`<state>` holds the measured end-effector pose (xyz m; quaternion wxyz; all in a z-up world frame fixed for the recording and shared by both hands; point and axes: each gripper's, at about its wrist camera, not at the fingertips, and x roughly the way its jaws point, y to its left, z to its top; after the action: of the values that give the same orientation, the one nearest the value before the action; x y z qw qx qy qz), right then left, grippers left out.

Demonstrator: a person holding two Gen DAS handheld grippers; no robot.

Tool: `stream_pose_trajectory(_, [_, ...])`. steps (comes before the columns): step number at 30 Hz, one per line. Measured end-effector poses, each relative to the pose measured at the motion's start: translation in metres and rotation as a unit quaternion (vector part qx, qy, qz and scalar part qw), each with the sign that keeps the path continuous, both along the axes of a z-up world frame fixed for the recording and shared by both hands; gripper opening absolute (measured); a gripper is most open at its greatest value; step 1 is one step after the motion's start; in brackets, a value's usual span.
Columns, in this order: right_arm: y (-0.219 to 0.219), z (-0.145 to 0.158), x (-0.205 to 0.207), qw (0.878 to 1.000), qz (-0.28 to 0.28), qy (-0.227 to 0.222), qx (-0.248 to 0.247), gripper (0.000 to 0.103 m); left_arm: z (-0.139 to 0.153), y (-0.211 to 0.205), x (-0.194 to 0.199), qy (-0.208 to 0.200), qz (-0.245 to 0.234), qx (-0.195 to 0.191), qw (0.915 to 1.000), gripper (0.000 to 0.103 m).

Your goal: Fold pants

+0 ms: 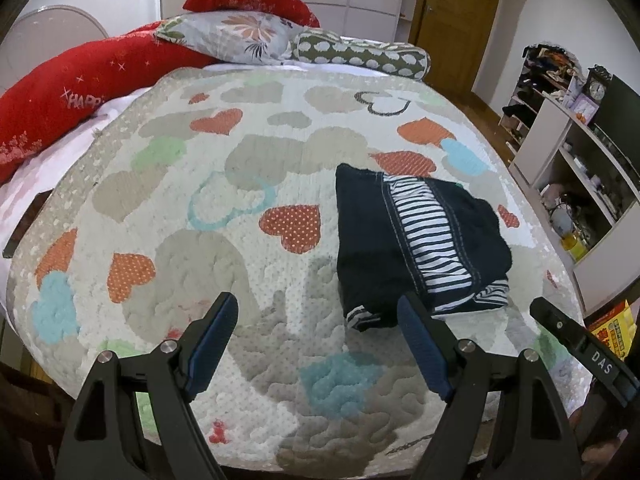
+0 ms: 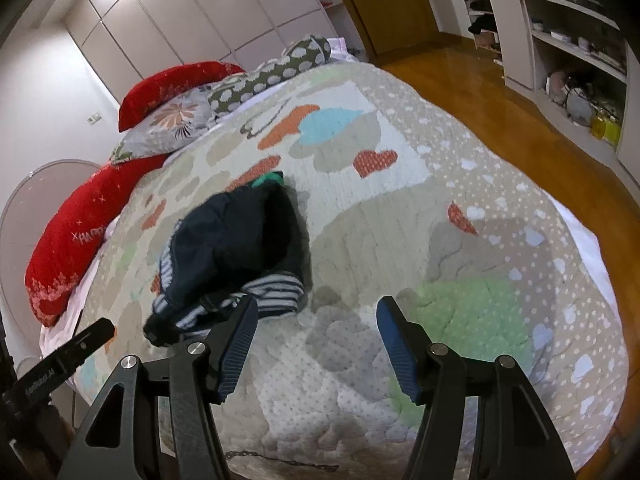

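— Where are the pants [image 1: 420,240] sitting right now?

— They are lying folded into a dark bundle on the bed quilt [image 1: 208,184], striped lining showing, out toward the bed's right-hand side. From the left tongs [image 1: 316,316] they are sitting at about one o'clock; the right-hand finger [image 1: 420,344] of those tongs is overlapping the bundle's near edge in the view, though I cannot tell if it is touching.

— And the tongs themselves?

— Both pairs are standing open and gripping nothing. The right tongs [image 2: 314,320] are hovering over bare quilt, with the bundle at about eleven o'clock from them, just beside their left finger [image 2: 240,340].

— How much room is there around it?

— Plenty at nine and twelve o'clock of the bundle: the quilt is running clear up to the floral pillow [image 1: 236,38], the cloud-print bolster [image 1: 360,54] and the red cushion [image 1: 80,84] at the head. At three o'clock the quilt's edge is dropping off close by, onto wooden floor [image 2: 460,72].

— Anything stored nearby?

— An open shelf unit [image 1: 576,168] is standing across the floor at two o'clock, its compartments holding mixed small things too blurred to name, and a clock [image 1: 597,89] is sitting on top of it.
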<state>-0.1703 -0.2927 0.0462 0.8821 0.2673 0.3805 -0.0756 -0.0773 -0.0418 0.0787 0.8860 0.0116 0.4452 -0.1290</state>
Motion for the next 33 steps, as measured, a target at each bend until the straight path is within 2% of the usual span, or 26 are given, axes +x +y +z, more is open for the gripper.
stream_pose_trajectory(2, [-0.004,-0.004,-0.001,1.000,-0.003,0.002,0.002,0.066,-0.005,-0.001,0.004,0.014,-0.004,-0.007,0.9999,0.081])
stream_pose_trajectory(4, [-0.008,-0.007,-0.002,1.000,-0.006,0.001,0.006,0.067,-0.007,0.003,0.010,0.026,-0.008,-0.031,0.9991,0.081])
stream_pose_trajectory(7, [-0.015,-0.010,0.001,1.000,0.006,-0.007,0.028,0.067,-0.007,0.016,0.022,0.035,-0.015,-0.094,0.9948,0.081])
stream_pose_trajectory(8, [-0.018,-0.009,0.003,0.999,0.012,-0.013,0.037,0.068,-0.008,0.025,0.030,0.042,-0.015,-0.126,0.9911,0.081])
stream_pose_trajectory(10, [-0.023,-0.006,0.009,0.998,0.021,-0.024,0.049,0.072,-0.011,0.033,0.040,0.053,-0.012,-0.155,0.9864,0.084])
stream_pose_trajectory(12, [-0.029,-0.003,0.020,0.997,0.031,-0.032,0.064,0.074,-0.018,0.040,0.055,0.073,-0.021,-0.194,0.9781,0.085])
stream_pose_trajectory(15, [-0.039,-0.003,0.045,0.993,0.050,-0.034,0.104,0.080,-0.024,0.039,0.077,0.096,-0.041,-0.225,0.9687,0.086])
stream_pose_trajectory(21, [-0.058,-0.023,0.101,0.977,0.069,-0.023,0.201,0.083,-0.043,0.006,0.113,0.149,-0.119,-0.250,0.9495,0.090])
stream_pose_trajectory(22, [-0.058,-0.028,0.111,0.976,0.069,-0.018,0.206,0.083,-0.051,0.001,0.118,0.162,-0.125,-0.255,0.9449,0.090])
stream_pose_trajectory(24, [-0.055,-0.037,0.125,0.974,0.070,-0.007,0.214,0.083,-0.067,-0.011,0.124,0.193,-0.140,-0.278,0.9306,0.090])
stream_pose_trajectory(25, [-0.051,-0.041,0.131,0.974,0.071,-0.002,0.215,0.083,-0.071,-0.016,0.124,0.197,-0.141,-0.287,0.9269,0.091])
stream_pose_trajectory(27, [-0.042,-0.039,0.135,0.978,0.076,-0.005,0.193,0.084,-0.068,-0.025,0.120,0.190,-0.147,-0.292,0.9258,0.091])
stream_pose_trajectory(28, [-0.037,-0.038,0.137,0.980,0.088,-0.005,0.181,0.080,-0.066,-0.031,0.118,0.192,-0.157,-0.293,0.9232,0.082])
stream_pose_trajectory(29, [-0.028,-0.036,0.141,0.979,0.107,0.000,0.173,0.071,-0.065,-0.035,0.115,0.192,-0.159,-0.285,0.9255,0.065])
stream_pose_trajectory(30, [-0.022,-0.037,0.143,0.976,0.122,0.007,0.179,0.050,-0.062,-0.038,0.112,0.188,-0.163,-0.279,0.9273,0.058])
stream_pose_trajectory(31, [-0.018,-0.037,0.144,0.976,0.126,0.013,0.178,0.047,-0.059,-0.039,0.111,0.186,-0.167,-0.281,0.9267,0.047])
stream_pose_trajectory(32, [-0.015,-0.034,0.144,0.978,0.122,0.013,0.167,0.044,-0.053,-0.037,0.109,0.178,-0.167,-0.284,0.9272,0.043])
stream_pose_trajectory(33, [-0.012,-0.030,0.145,0.979,0.125,0.013,0.158,0.039,-0.048,-0.034,0.108,0.169,-0.165,-0.284,0.9290,0.042])
